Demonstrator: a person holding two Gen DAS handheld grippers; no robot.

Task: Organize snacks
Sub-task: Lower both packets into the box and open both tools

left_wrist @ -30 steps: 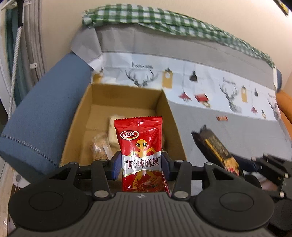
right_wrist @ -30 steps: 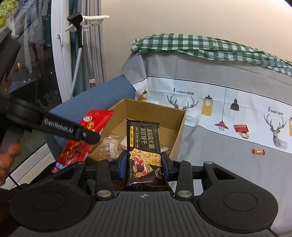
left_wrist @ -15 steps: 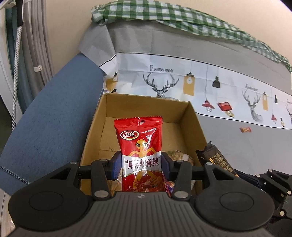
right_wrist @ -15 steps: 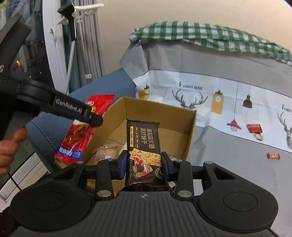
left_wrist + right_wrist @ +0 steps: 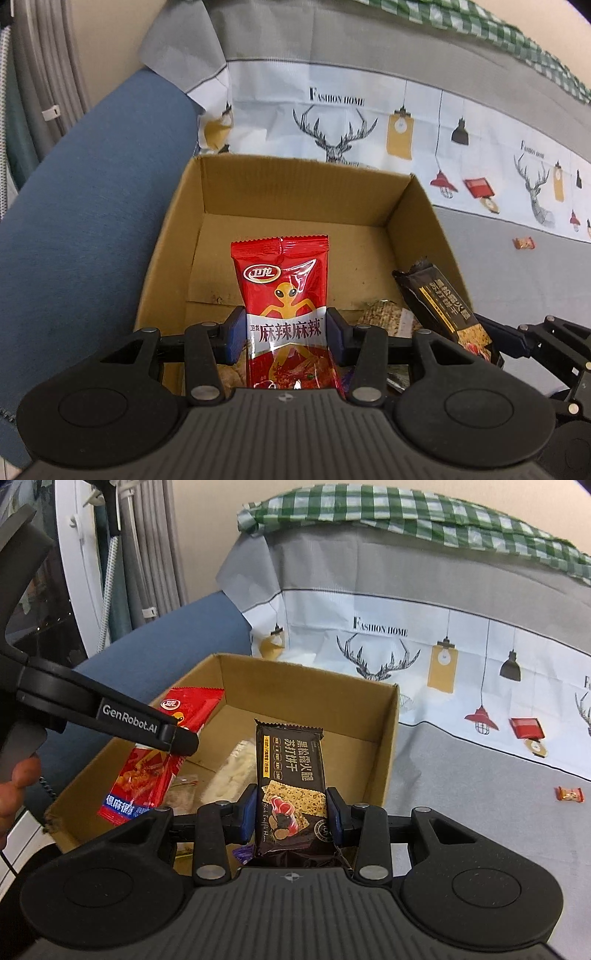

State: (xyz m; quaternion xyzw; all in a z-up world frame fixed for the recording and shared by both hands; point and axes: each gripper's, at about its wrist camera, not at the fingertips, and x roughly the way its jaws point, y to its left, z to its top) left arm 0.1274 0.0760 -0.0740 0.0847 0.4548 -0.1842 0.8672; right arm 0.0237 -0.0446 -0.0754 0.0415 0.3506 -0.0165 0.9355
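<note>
The left gripper point(image 5: 286, 334) clamps a red snack packet point(image 5: 286, 314) upright over the near rim of the open cardboard box point(image 5: 177, 236), whose far half is bare floor. Just beside it, the right gripper point(image 5: 291, 812) pinches a dark cracker packet point(image 5: 291, 775) above the box's right wall. A small candy point(image 5: 570, 794) lies well apart on the grey cover point(image 5: 480, 812).

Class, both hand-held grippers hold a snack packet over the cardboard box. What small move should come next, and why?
Probably lower a little further, then release. The left hand-held gripper clamps the red packet and the right hand-held gripper the black cracker packet, both above the open cardboard box where other snacks already lie.
</note>
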